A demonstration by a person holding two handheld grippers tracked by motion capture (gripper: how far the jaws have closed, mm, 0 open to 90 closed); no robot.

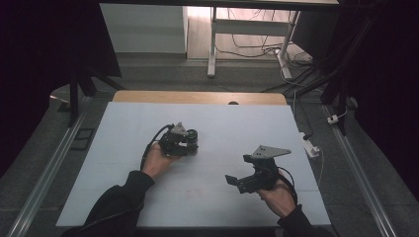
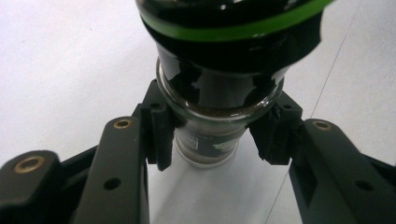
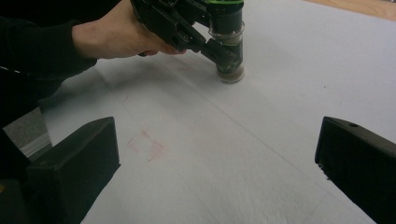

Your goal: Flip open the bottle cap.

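A small clear glass jar (image 3: 227, 44) with a dark, green-ringed cap stands upright mid-surface (image 1: 237, 128), brownish contents low inside. The left gripper (image 2: 212, 140) has its fingers clamped on the jar's body; its cap is cut off there. The right gripper (image 3: 219, 154) fingers stand wide apart, holding nothing.

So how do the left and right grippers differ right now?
The left gripper is shut on the glass jar, its pads pressing the jar's sides; the right gripper stands open with nothing between its jaws. The left one sits at the jar near the middle of the white table; the right one is held apart from it, nearer the person's edge, facing the jar. Both are black, hand-held and trail a cable.
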